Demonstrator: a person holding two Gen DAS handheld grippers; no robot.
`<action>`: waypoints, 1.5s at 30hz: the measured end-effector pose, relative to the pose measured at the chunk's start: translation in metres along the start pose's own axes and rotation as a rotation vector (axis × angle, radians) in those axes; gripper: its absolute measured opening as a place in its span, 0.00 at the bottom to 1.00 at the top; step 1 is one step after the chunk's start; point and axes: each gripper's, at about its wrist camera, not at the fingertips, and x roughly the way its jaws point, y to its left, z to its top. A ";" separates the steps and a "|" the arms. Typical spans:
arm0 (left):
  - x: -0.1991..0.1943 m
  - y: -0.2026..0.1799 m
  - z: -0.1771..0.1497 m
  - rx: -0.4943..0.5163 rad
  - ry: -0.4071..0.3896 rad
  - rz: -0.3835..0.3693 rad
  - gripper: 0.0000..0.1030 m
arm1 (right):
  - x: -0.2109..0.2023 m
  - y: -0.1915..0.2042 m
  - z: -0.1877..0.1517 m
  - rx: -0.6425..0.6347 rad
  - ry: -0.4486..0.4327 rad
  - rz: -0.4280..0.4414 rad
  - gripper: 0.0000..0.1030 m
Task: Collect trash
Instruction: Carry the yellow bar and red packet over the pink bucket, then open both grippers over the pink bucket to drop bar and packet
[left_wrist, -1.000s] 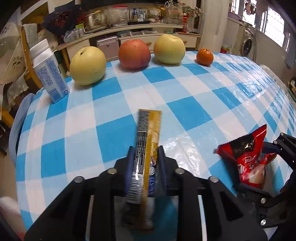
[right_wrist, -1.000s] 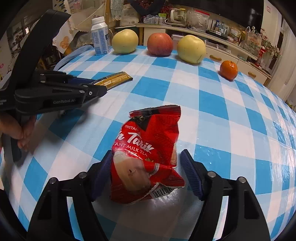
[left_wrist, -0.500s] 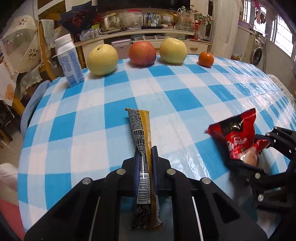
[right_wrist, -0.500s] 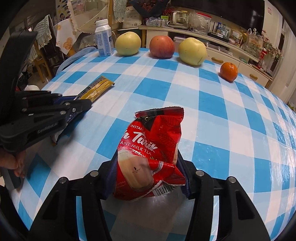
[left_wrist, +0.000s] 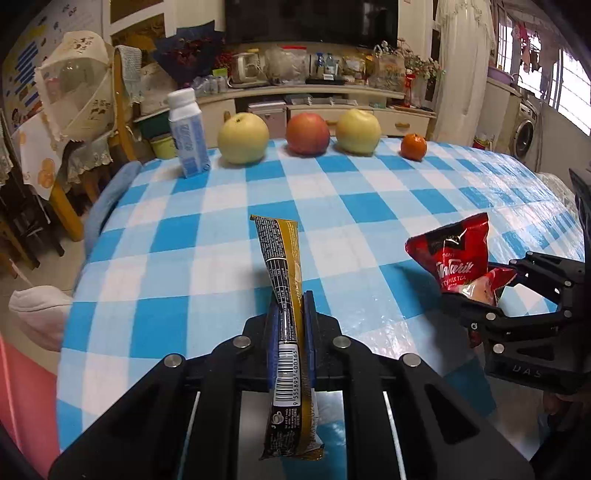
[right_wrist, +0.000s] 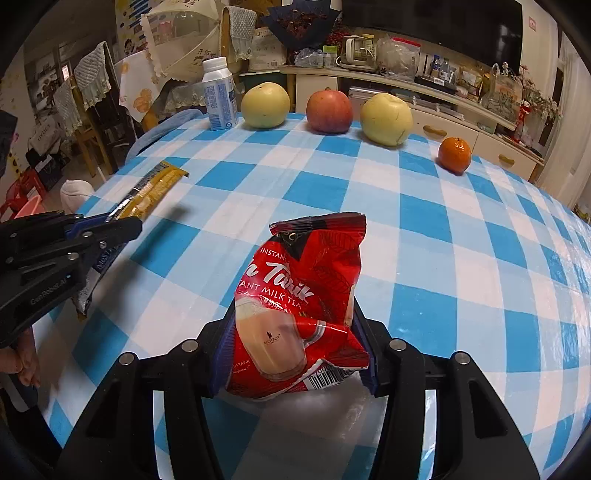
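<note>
My left gripper (left_wrist: 290, 310) is shut on a long gold and black stick sachet (left_wrist: 282, 273) and holds it raised above the blue checked tablecloth (left_wrist: 207, 206). My right gripper (right_wrist: 293, 317) is shut on a crumpled red milk tea packet (right_wrist: 310, 288), also lifted off the cloth. In the left wrist view the red packet (left_wrist: 456, 254) and right gripper (left_wrist: 476, 295) are at the right. In the right wrist view the left gripper (right_wrist: 123, 221) and gold sachet (right_wrist: 155, 186) are at the left.
Along the table's far edge stand a white and blue bottle (left_wrist: 186, 134), a yellow pear (left_wrist: 243, 138), a red apple (left_wrist: 307, 133), another yellow pear (left_wrist: 358, 131) and a small orange (left_wrist: 413, 147). Chairs (left_wrist: 92, 122) and a cluttered sideboard (left_wrist: 314, 96) stand behind.
Both grippers have risen and pulled back from the table. The right gripper closed on the red packet and lifted it. The left gripper keeps its grip on the sachet.
</note>
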 end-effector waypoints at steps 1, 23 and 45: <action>-0.005 0.002 0.000 -0.010 -0.010 0.001 0.13 | -0.001 0.002 0.000 0.001 -0.002 0.007 0.53; -0.084 0.068 -0.011 -0.179 -0.193 0.089 0.13 | -0.039 0.058 0.008 0.025 -0.040 0.168 0.53; -0.172 0.246 -0.061 -0.600 -0.319 0.347 0.13 | -0.040 0.294 0.076 -0.269 -0.088 0.438 0.53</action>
